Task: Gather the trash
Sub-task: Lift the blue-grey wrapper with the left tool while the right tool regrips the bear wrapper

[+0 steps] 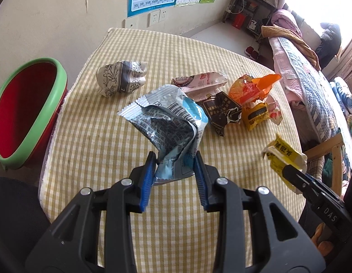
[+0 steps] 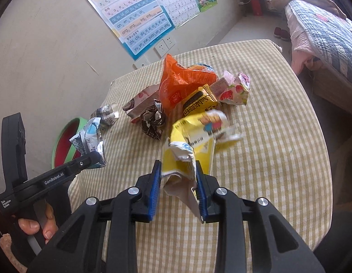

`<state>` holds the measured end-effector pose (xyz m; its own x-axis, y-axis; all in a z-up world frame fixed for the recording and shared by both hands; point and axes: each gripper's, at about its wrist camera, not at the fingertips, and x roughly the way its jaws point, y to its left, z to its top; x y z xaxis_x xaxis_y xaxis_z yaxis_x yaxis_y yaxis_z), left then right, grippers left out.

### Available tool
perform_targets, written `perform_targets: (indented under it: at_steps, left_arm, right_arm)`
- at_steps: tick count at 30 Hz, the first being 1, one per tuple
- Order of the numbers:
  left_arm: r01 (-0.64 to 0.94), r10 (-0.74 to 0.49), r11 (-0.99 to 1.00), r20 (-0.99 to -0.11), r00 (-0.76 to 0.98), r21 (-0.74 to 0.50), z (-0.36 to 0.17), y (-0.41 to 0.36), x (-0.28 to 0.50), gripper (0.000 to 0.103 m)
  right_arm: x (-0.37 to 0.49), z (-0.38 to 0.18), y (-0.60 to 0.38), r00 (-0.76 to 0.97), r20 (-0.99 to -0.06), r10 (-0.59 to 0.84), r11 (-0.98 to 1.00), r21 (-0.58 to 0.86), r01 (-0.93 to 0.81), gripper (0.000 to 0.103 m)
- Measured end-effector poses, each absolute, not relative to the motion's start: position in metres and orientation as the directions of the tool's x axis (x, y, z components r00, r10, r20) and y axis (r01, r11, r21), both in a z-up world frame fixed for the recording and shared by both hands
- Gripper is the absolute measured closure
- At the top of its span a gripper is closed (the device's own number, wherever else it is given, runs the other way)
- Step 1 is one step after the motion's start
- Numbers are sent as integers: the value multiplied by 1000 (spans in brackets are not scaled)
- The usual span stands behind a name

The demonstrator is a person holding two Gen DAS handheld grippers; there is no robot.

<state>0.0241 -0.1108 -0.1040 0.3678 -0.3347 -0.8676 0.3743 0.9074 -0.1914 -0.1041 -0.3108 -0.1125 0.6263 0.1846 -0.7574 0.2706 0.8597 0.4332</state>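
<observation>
Counter (image 1: 89,141) cloth is yellow-and-white gingham. Bin (image 1: 28,104) is red inside with a mint-green rim. One wrapper (image 1: 166,122) is silver and light blue with black print, another (image 2: 194,141) bright yellow. Orange bag (image 2: 176,84), dark brown wrapper (image 1: 223,111), and a cup (image 1: 121,77) with black-and-white florals.

We see a crumpled silver-and-blue wrapper (image 1: 169,122) raised at centre frame in the left wrist view, and a torn yellow wrapper (image 2: 194,145) raised at centre in the right wrist view. Orange (image 2: 178,86), brown (image 2: 153,122), pink (image 2: 235,91) and floral (image 1: 121,77) wrappers lie on the checked tablecloth (image 1: 107,159) behind them. At the left edge stands the green-rimmed red bin (image 1: 28,109), mouth open.
</observation>
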Motion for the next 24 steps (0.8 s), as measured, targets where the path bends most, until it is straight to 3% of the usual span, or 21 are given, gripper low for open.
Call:
perform_targets:
  at_steps: [21, 24]
  left_arm:
    - [341, -351, 911, -868, 352, -230, -111, -97, 29, 70]
    - [331, -345, 915, -875, 341, -232, -115, -96, 30, 66]
  right_arm:
    - [-100, -116, -293, 579, -795, 182, 887, 387, 252, 73]
    - [-99, -124, -293, 554, -811, 189, 881, 389, 268, 63]
